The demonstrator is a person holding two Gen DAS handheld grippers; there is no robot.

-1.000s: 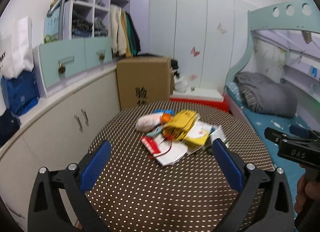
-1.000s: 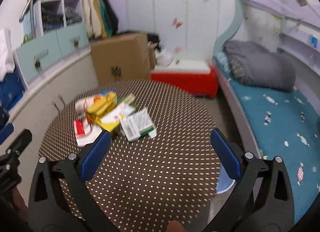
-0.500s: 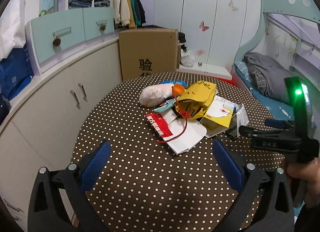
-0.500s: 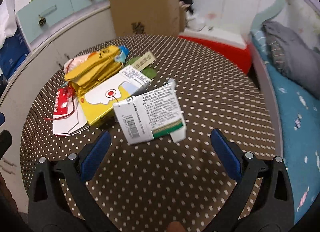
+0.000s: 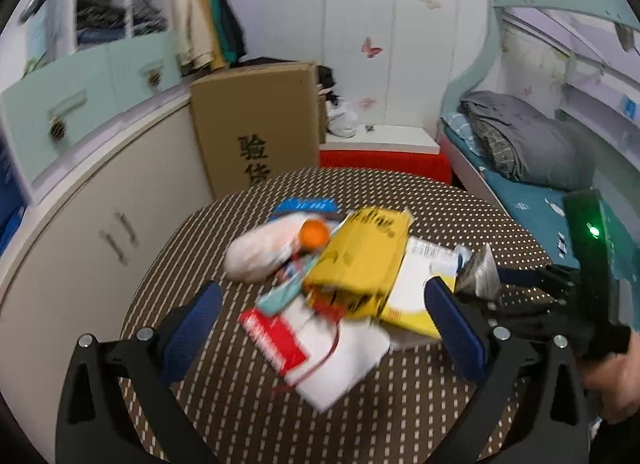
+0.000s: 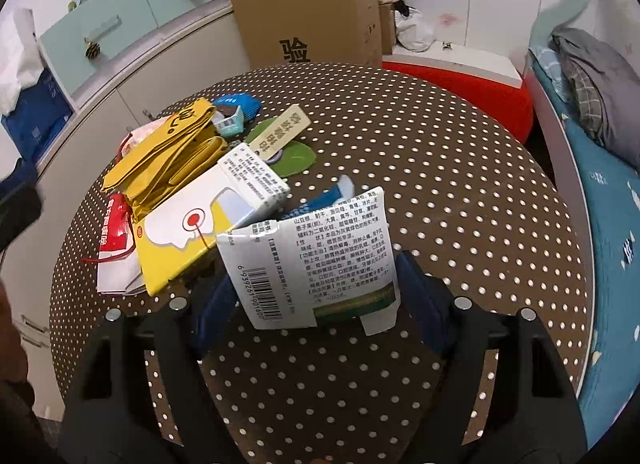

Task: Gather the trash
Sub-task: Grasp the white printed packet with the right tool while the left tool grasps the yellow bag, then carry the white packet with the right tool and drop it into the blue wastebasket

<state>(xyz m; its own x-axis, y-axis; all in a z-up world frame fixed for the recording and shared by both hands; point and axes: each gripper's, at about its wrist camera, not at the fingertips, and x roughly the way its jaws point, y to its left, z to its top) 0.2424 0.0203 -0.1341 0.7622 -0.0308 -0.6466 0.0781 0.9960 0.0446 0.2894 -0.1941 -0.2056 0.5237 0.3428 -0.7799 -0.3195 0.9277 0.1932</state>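
Observation:
A heap of trash lies on the round dotted table (image 5: pixel 240 404): a yellow bag (image 5: pixel 360 260), a red-and-white packet (image 5: pixel 276 336), a pale crumpled bag (image 5: pixel 260 256) and an orange ball (image 5: pixel 314 234). My left gripper (image 5: pixel 320 296) hovers open just before the heap, holding nothing. In the right wrist view a white printed carton (image 6: pixel 312 260) with a barcode stands tilted between the blue pads of my right gripper (image 6: pixel 316 284). Its jaws are closing on the carton's sides, and no firm squeeze shows. A yellow-and-white box (image 6: pixel 176 240) lies to the carton's left.
A brown cardboard box (image 5: pixel 256 124) stands behind the table, beside a long cabinet (image 5: pixel 80 224). A red bench (image 5: pixel 384 162) and a bed (image 5: pixel 540 192) lie at the right. A green disc (image 6: pixel 296 156) and a tan tag (image 6: pixel 284 130) lie on the far table. A hand (image 5: pixel 616 384) holds the right gripper.
Both grippers moved in toward the heap. The right one dropped low over the white carton and its jaws narrowed around it. The left stayed wide open.

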